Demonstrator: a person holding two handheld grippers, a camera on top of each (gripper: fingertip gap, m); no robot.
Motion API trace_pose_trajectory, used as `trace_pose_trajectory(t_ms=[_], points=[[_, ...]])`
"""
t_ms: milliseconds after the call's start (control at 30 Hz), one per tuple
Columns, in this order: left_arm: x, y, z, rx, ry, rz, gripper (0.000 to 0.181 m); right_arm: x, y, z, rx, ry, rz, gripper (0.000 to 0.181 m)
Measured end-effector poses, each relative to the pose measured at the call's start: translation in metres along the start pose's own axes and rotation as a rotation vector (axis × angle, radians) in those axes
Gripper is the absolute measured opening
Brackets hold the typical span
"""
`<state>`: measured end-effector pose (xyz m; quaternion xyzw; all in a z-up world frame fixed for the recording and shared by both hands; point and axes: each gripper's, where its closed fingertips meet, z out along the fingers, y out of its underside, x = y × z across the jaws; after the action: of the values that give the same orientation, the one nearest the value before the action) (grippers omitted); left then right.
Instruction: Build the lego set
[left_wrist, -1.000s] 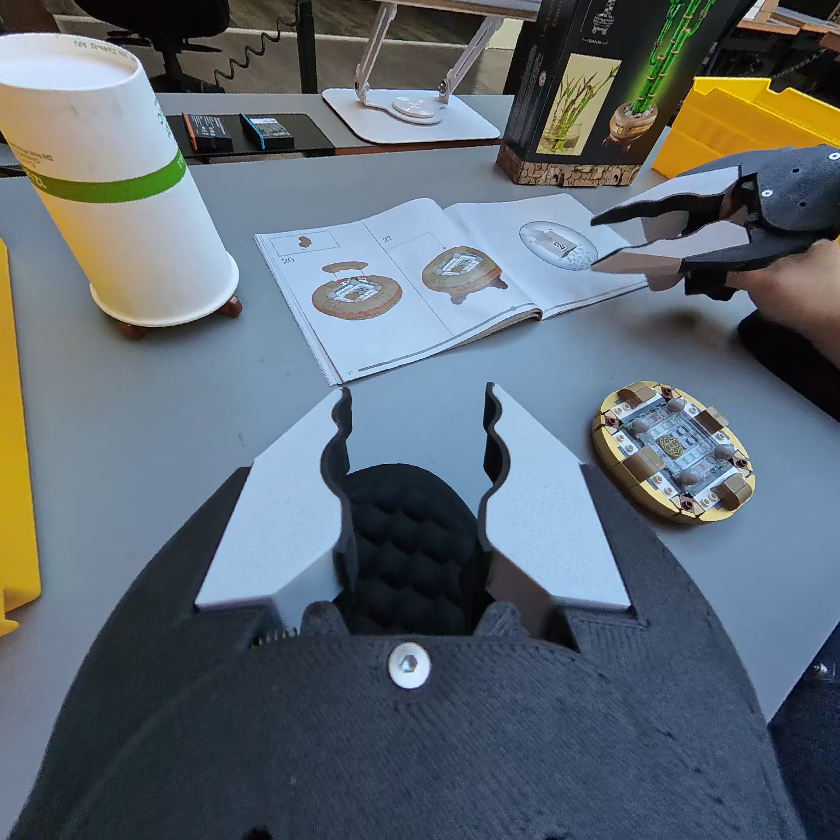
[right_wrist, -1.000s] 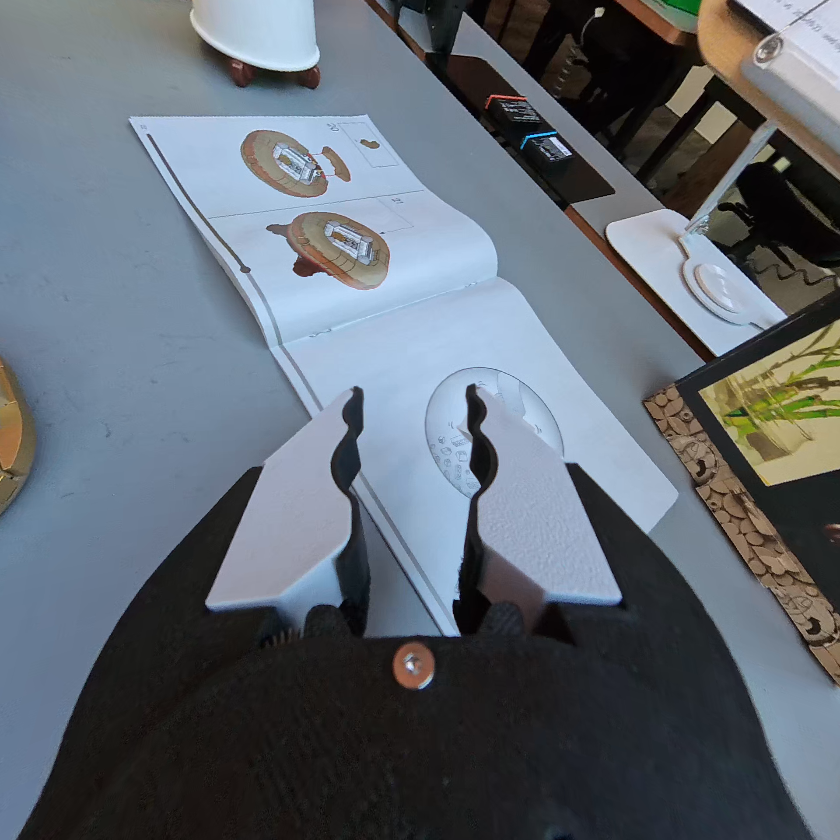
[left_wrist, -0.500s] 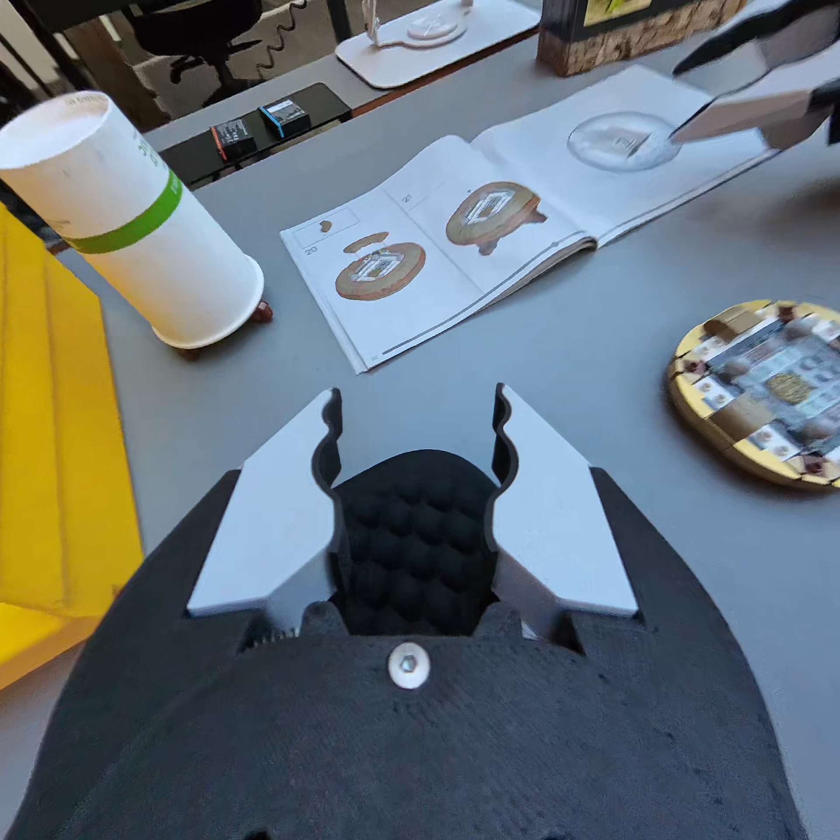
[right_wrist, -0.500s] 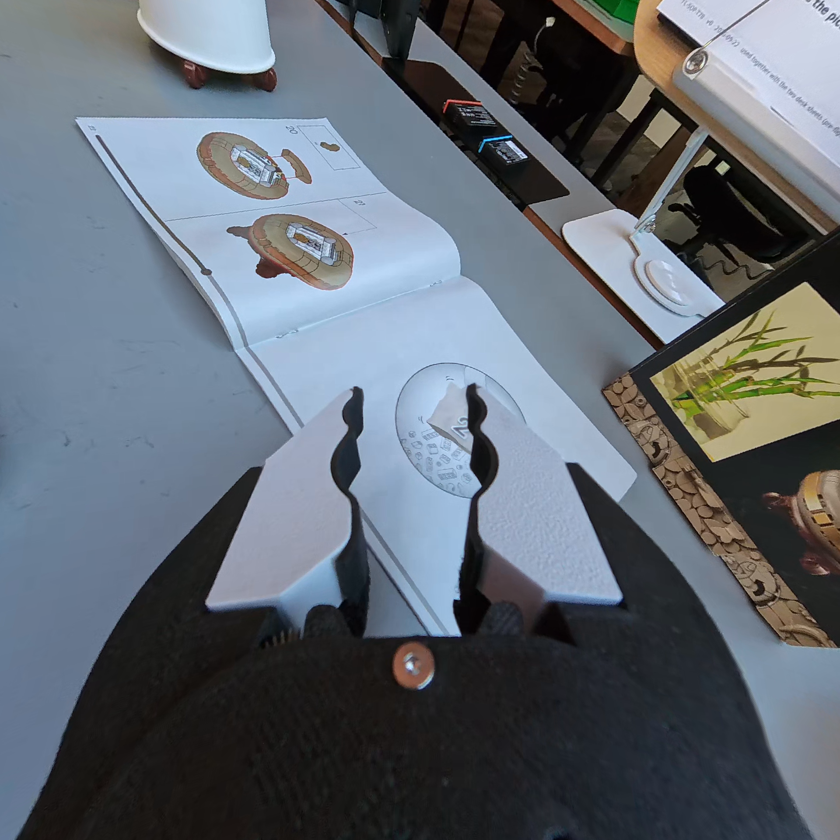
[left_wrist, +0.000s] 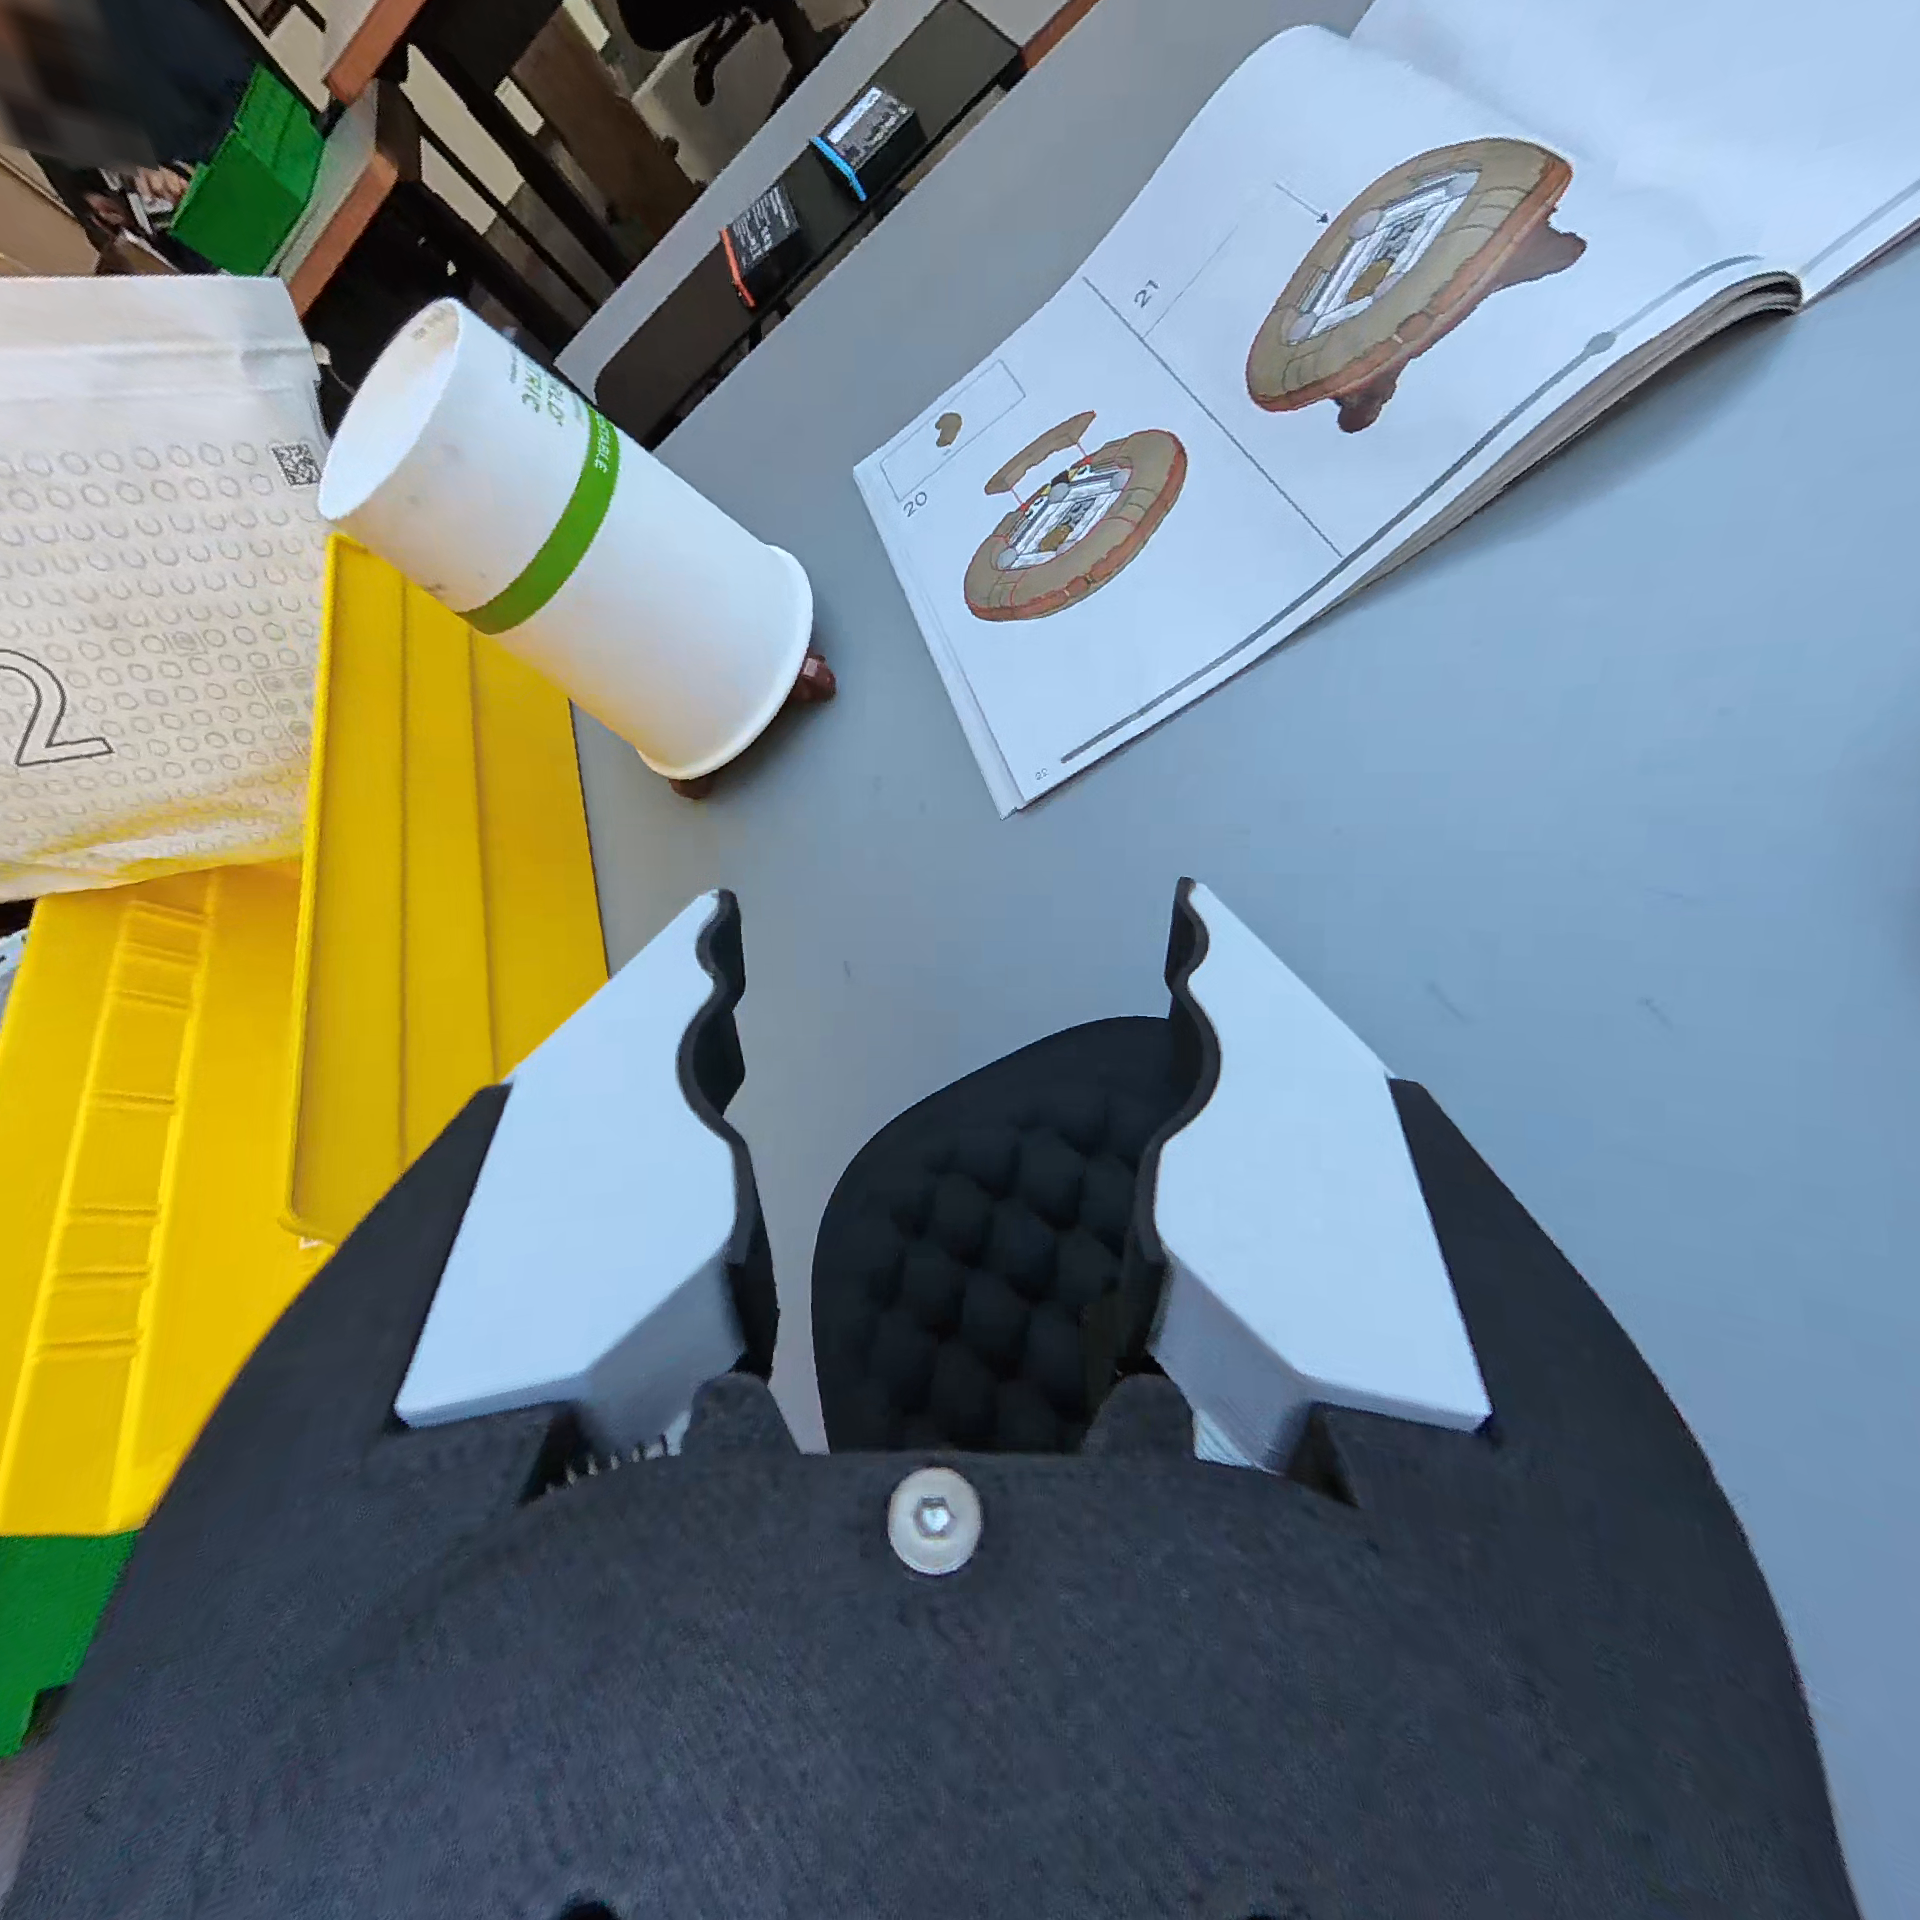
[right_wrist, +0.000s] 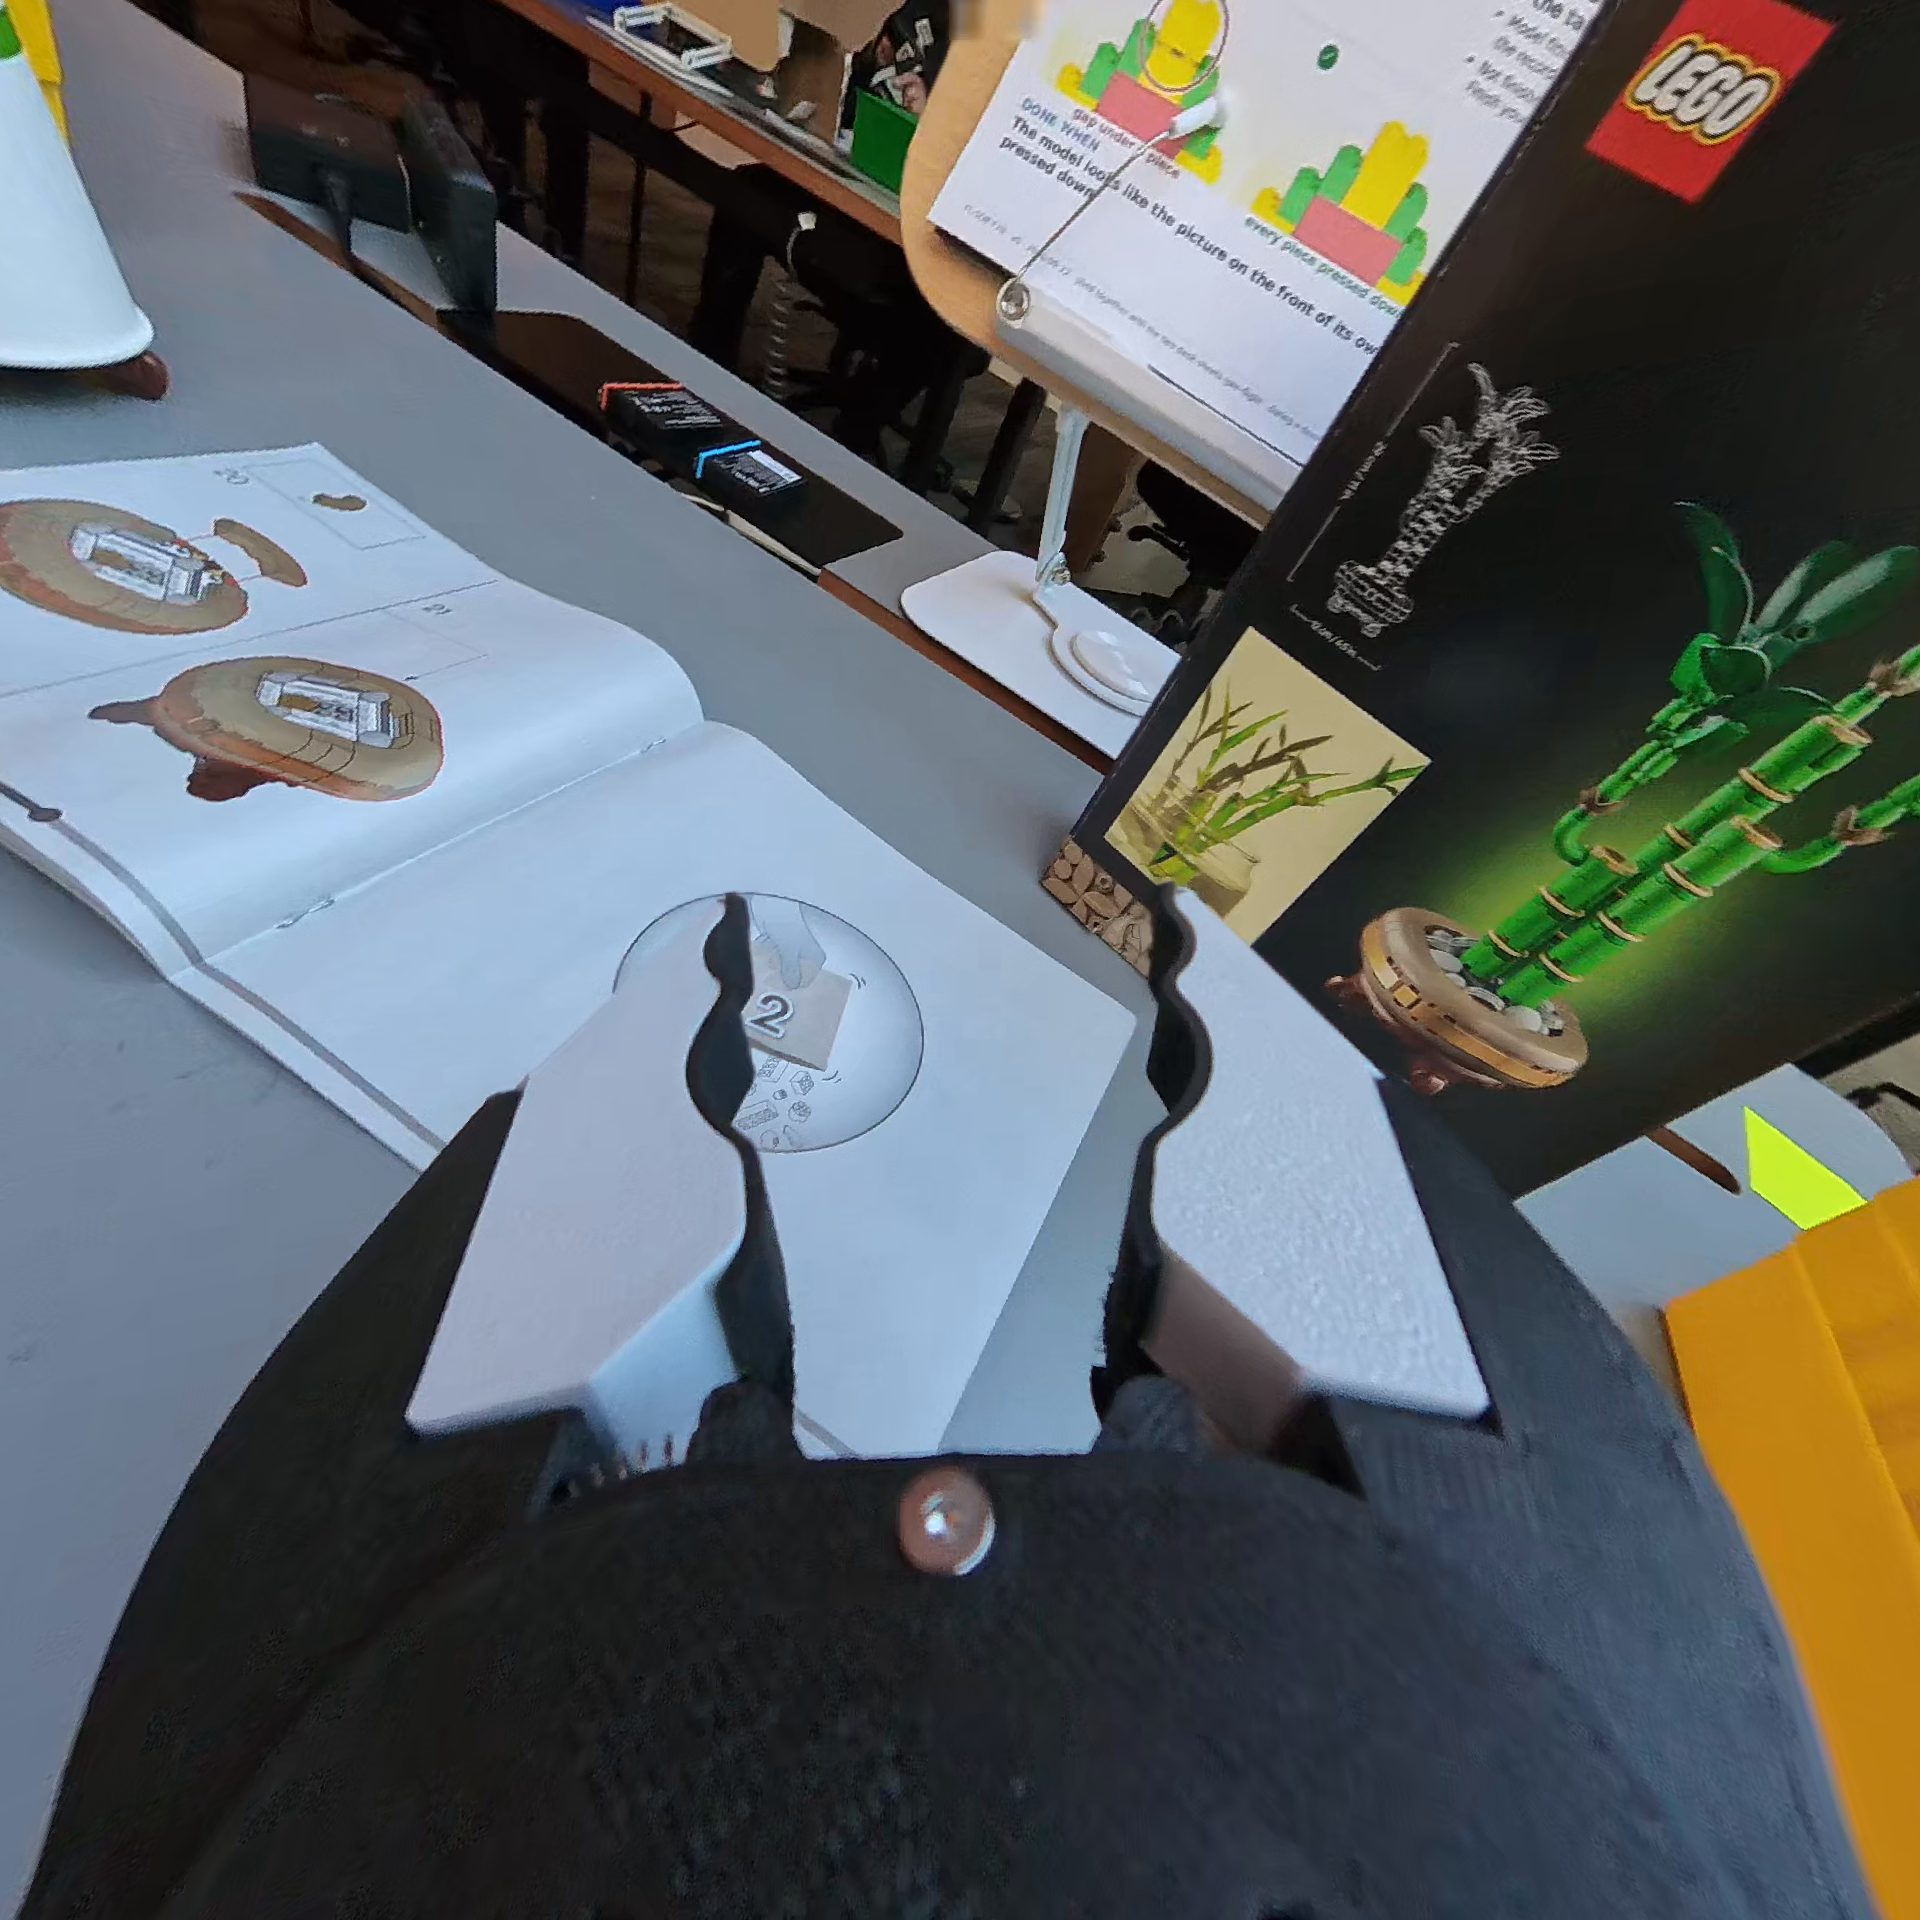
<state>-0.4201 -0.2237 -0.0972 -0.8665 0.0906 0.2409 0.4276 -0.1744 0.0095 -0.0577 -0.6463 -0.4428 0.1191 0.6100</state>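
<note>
The left gripper (left_wrist: 951, 914) hangs above the bare grey counter (left_wrist: 1455, 935) with its jaws spread wide and nothing between them. Ahead to its left, an upside-down white paper cup (left_wrist: 566, 582) with a green band stands on small brown pieces, just beside a yellow tray (left_wrist: 416, 831) that carries a white paper bag (left_wrist: 135, 623). The open instruction booklet (left_wrist: 1299, 416) lies ahead to its right. The right gripper (right_wrist: 951, 914), also wide open and empty, hovers over the booklet's (right_wrist: 520, 831) right-hand page. The black set box (right_wrist: 1610, 623) stands upright just beyond that page.
</note>
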Motion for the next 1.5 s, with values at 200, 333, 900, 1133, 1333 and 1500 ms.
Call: trace_pose_trajectory(t_ms=[200, 333, 900, 1133, 1333, 1500], points=[[-0.003, 0.006, -0.001, -0.017, 0.017, -0.091, 0.081, 0.0, 0.001, 0.0, -0.001, -0.007, 0.014, 0.077], [-0.018, -0.005, 0.0, 0.036, 0.039, -0.231, 0.081, -0.005, 0.001, 0.001, -0.004, -0.024, 0.0, 0.077], [-0.103, -0.056, 0.088, 0.11, -0.045, -0.591, 0.112, -0.011, 0.008, 0.003, -0.023, -0.07, 0.012, 0.076], [-0.109, -0.045, 0.092, 0.101, -0.065, -0.587, 0.111, -0.016, 0.004, 0.003, -0.012, -0.09, 0.006, 0.075], [-0.121, -0.049, 0.11, 0.125, -0.091, -0.566, 0.111, -0.015, 0.008, 0.004, -0.025, -0.091, 0.013, 0.076], [-0.126, -0.053, 0.121, 0.137, -0.089, -0.579, 0.11, -0.016, 0.005, 0.003, -0.018, -0.097, 0.013, 0.075]])
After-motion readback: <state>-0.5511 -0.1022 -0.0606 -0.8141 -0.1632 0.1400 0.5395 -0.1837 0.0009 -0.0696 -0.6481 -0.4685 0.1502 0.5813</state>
